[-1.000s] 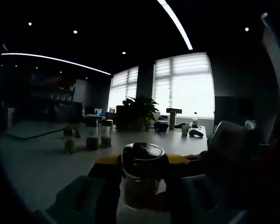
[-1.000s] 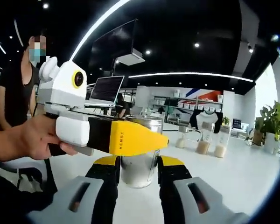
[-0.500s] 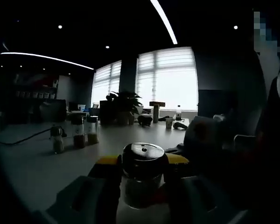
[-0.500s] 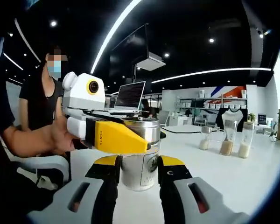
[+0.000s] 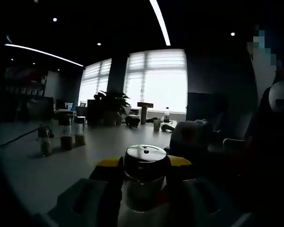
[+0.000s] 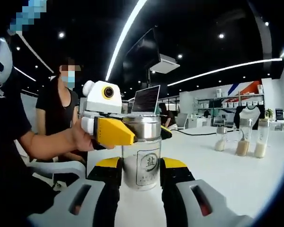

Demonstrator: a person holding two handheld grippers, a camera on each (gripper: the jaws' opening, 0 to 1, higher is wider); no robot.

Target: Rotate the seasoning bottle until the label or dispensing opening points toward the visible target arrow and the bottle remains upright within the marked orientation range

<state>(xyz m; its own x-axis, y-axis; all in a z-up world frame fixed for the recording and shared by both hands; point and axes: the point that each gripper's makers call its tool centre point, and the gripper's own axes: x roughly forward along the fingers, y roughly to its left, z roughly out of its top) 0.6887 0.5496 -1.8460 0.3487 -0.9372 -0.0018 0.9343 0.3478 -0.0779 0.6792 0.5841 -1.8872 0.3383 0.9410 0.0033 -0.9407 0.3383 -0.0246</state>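
So I've got the seasoning bottle (image 6: 142, 163) pinned from two sides, which makes sense for a twist: in the right gripper view the right gripper (image 6: 139, 177) has its yellow-tipped jaws clamped on the glass body low down, keeping it upright on the table (image 6: 236, 179), while the left gripper (image 6: 114, 131) comes in from about 9 o'clock and is grasping the metal cap (image 6: 143, 126) up top. My read is the lower grip anchors it and the upper one does the turning, or the other way round, can't say which. The label (image 6: 146, 163) is facing pretty much straight at the right camera; I don't see any target arrow, so no idea how close I am to the mark. In the left gripper view the same bottle (image 5: 144, 182) sits at 6 o'clock between the left gripper (image 5: 143, 170) jaws, shaker holes on the lid facing up. The surface is a pale, smooth tabletop with three more spice jars (image 6: 248, 139) standing well apart at 3 o'clock. The room's an open office: big bright windows (image 5: 156, 80), a potted plant (image 5: 111, 101), a laptop (image 6: 146, 99), ceiling light strips, and a person (image 6: 61, 109) seated at 9 o'clock.
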